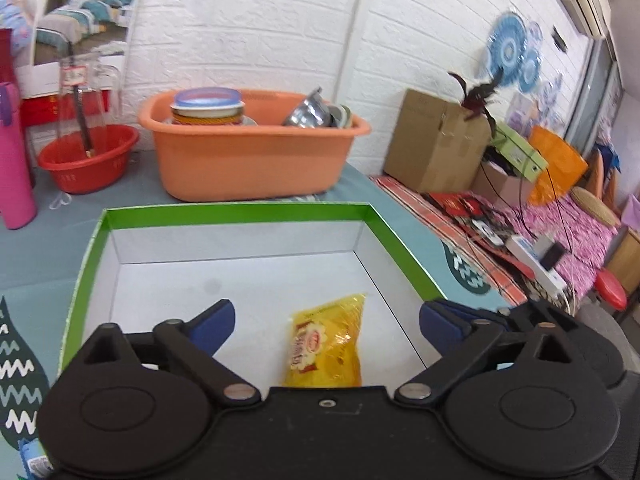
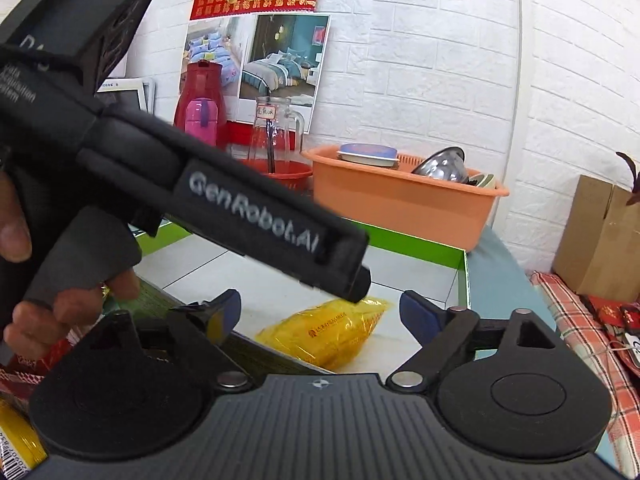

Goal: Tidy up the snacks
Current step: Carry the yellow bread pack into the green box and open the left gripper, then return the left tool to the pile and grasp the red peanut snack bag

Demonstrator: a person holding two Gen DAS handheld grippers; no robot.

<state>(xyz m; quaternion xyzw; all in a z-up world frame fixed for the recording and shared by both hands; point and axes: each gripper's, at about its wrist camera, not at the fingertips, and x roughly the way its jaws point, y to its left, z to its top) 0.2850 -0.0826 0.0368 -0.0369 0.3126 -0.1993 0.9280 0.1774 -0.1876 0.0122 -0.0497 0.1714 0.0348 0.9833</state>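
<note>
Here the yellow packet lies flat on the white floor of the green-rimmed box, toward the near right part of it and apart from every wall. Judging by its crinkled film, it should be light, soft and slippery, likely to buckle under a squeeze and slide across the smooth card if nudged. The best hold looks to be across its narrow width near the middle, or on the sealed, pointed end, where the film is flat and nothing inside gets crushed. Pressing hard on the belly could burst or dent the contents.

It is a glossy, translucent yellow pouch with a red and white label on its face and small orange print on its side, tapering to a pinched corner at the far end.

The left gripper hangs just over the near part of the box with its jaws spread wide and nothing between the blue pads; the packet sits below and between them, untouched. The right gripper is likewise spread wide and empty, aimed at the same packet from the side. A hand holds the left tool's handle, which crosses the right view. More snacks show at that view's lower left, outside the box.
</note>
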